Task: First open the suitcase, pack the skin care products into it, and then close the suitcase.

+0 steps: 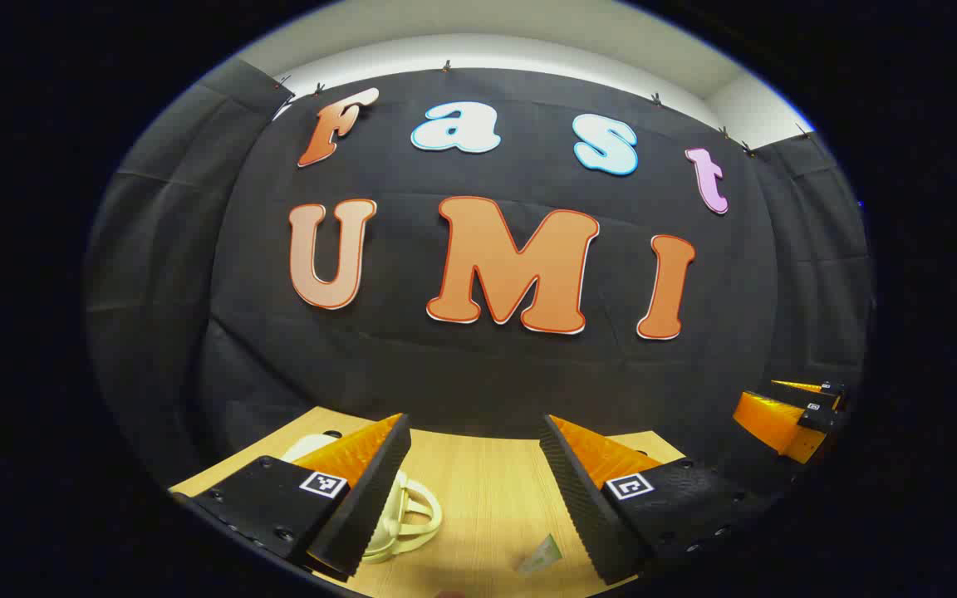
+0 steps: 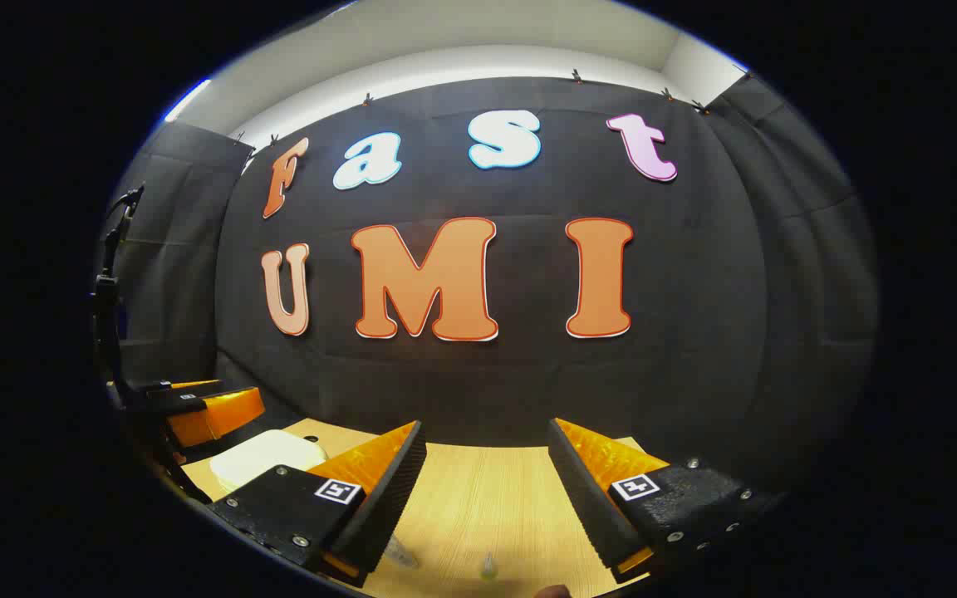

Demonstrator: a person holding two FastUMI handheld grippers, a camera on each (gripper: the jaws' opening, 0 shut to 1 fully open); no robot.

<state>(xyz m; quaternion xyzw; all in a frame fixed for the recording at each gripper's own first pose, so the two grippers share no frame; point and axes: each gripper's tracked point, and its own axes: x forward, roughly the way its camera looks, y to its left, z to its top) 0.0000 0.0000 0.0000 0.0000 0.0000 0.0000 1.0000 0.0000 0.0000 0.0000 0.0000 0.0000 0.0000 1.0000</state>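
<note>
Your left hand-held gripper (image 1: 474,486) and right hand-held gripper (image 2: 487,494) gaped apart over the bench (image 1: 487,498); the cream suitcase (image 1: 408,515), lower left, looked light, rigid, best gripped by its handle.

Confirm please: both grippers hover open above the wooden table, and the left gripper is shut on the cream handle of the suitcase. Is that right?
Not quite. In the left gripper view the left gripper is open, fingers spread, gripping nothing; the cream handle lies on the wooden table beside its left finger. The right gripper is open too.

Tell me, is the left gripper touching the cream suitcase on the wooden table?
Cannot tell. In the left gripper view, the left gripper is open above the wooden table, but one finger overlaps the cream suitcase, hiding any gap.
</note>
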